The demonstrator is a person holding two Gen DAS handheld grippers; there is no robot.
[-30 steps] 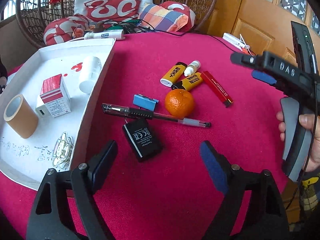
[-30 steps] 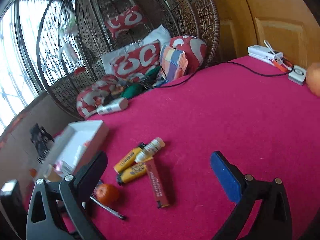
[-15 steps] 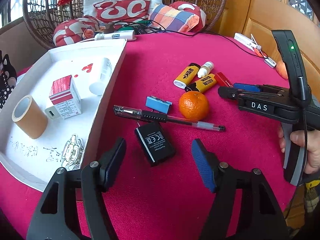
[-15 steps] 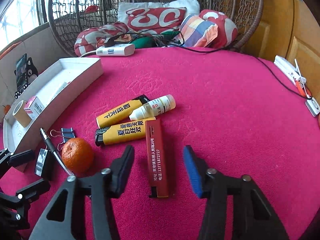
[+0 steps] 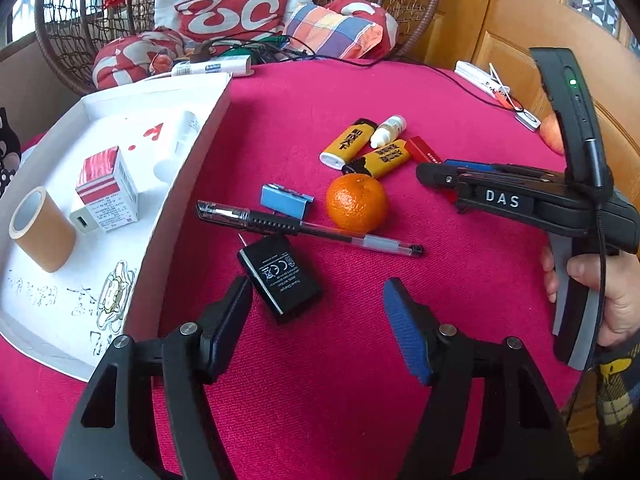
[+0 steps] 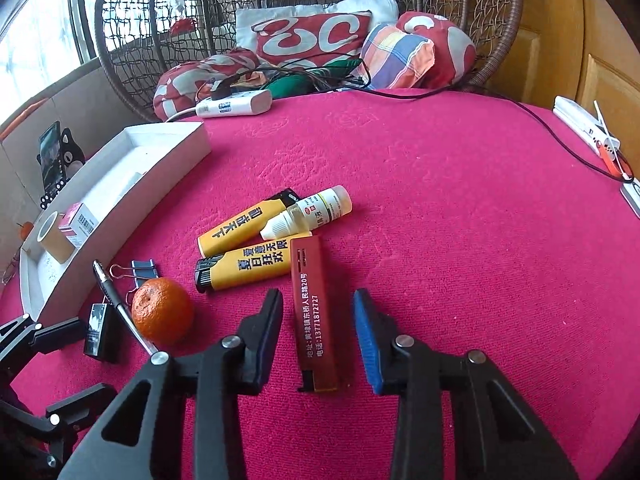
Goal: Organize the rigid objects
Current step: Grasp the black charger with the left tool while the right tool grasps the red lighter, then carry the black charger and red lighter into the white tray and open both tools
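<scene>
My right gripper (image 6: 318, 316) is open, its fingers on either side of a red lighter (image 6: 314, 312) lying on the pink cloth, not touching it. Two yellow lighters (image 6: 244, 250) and a small white dropper bottle (image 6: 308, 212) lie just beyond. My left gripper (image 5: 318, 304) is open, low over the cloth, with a black charger (image 5: 280, 276) just ahead of its left finger. A pen (image 5: 308, 230), a blue binder clip (image 5: 285, 200) and a mandarin (image 5: 357, 202) lie beyond. The right gripper shows in the left wrist view (image 5: 440, 172).
A white tray (image 5: 188, 184) at the left holds a tape roll (image 5: 42, 228), a red-white box (image 5: 106, 188) and a white bottle (image 5: 176, 148). A power strip (image 6: 234, 106), cables and cushions sit at the table's far edge. A wooden door stands at right.
My right gripper has swung down and forward, narrowed, and now straddles the red lighter. My left gripper has moved closer to the black charger.
</scene>
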